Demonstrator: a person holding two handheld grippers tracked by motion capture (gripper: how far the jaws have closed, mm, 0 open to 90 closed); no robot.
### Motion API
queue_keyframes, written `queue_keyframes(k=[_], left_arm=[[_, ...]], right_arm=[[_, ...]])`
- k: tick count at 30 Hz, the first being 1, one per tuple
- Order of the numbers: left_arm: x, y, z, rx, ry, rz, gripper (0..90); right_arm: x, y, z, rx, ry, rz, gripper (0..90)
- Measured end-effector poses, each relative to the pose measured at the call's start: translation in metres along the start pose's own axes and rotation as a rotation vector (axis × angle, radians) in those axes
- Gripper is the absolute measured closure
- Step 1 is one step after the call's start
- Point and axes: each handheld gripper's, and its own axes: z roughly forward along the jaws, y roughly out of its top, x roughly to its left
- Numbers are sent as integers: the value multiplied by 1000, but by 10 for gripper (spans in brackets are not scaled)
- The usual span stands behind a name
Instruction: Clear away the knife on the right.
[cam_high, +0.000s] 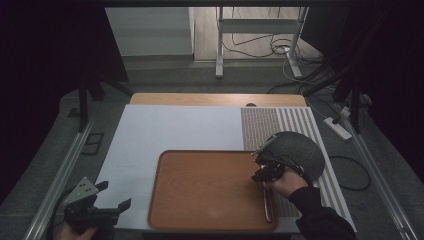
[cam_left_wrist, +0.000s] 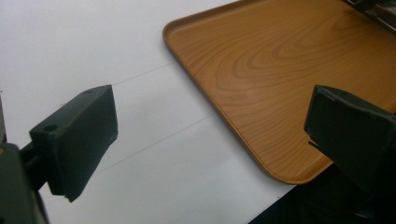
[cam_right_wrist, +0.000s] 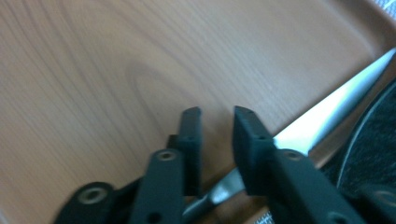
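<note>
Steel knife (cam_high: 266, 200) lies along the wooden tray's (cam_high: 200, 220) right rim, blade pointing away from the person, directly under the right hand-held gripper (cam_right_wrist: 215, 122), whose jaws stand slightly apart, gripping nothing. The left hand-held gripper (cam_high: 114, 196) waits wide open, well apart.

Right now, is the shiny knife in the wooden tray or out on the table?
In. The knife lies flat along the tray's right edge, inside the rim. The right gripper is just above it, jaws apart, not pinching it.
</note>
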Motion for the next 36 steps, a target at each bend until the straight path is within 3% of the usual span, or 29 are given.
queue_keyframes(k=[3,7,12,19,26,36], left_arm=[[0,0,0,4,-4,0,38],[1,0,1,6,-9,-1,38],[0,1,1,11,-8,3,38],[0,1,2,14,-7,4,38],[-1,1,2,17,-3,9,38],[-1,1,2,17,0,11,37]], right_arm=[[2,1,-2,-26,1,-8,578],[4,2,-1,-32,10,0,379],[7,2,1,-51,-20,-10,192],[5,-1,-2,-87,7,3,116],[7,-5,-6,-116,-8,-19,71],[12,-10,-13,-113,-3,-7,19]])
